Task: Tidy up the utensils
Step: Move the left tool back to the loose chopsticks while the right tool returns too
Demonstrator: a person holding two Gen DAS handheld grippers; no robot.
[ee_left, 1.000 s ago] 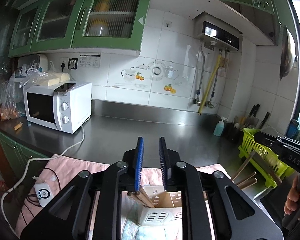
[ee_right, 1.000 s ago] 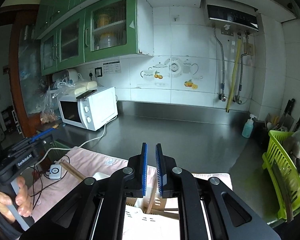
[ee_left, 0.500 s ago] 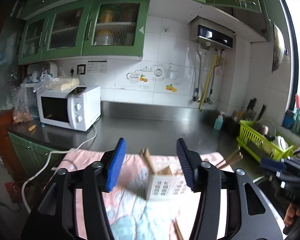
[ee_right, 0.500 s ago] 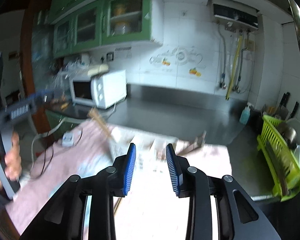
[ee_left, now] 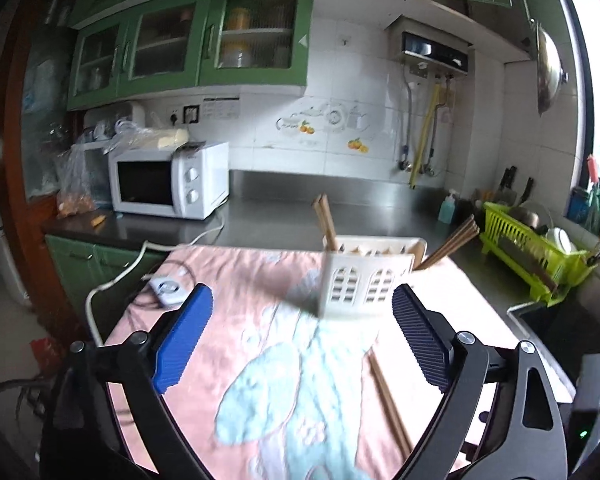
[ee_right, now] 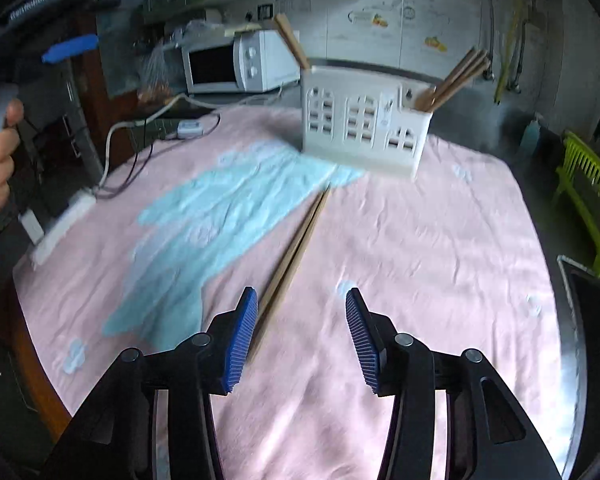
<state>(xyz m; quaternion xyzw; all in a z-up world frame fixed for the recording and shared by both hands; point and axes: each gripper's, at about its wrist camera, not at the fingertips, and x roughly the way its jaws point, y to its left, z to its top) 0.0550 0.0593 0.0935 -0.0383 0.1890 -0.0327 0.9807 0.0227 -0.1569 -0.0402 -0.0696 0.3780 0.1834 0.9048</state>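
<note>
A white slotted utensil holder [ee_left: 366, 282] [ee_right: 364, 124] stands on a pink and blue cloth [ee_left: 268, 364] [ee_right: 400, 240]. Wooden chopsticks lean out of its left end [ee_right: 290, 42] and its right end [ee_right: 452, 78]. A loose pair of chopsticks [ee_right: 294, 258] [ee_left: 388, 400] lies flat on the cloth in front of the holder. My right gripper [ee_right: 302, 338] is open and empty, low over the cloth, its left finger beside the loose pair's near end. My left gripper [ee_left: 302, 338] is open and empty, short of the holder.
A white microwave [ee_left: 168, 184] stands at the back left on the steel counter [ee_left: 284, 212]. A green dish rack [ee_left: 536, 252] stands at the right. A white cable and small white device [ee_left: 166, 288] lie at the cloth's left edge. The left gripper handle shows in the right wrist view [ee_right: 40, 12].
Both grippers went from shut to wide open and pulled back from over the holder. The right gripper dropped low toward the loose chopsticks on the cloth.
</note>
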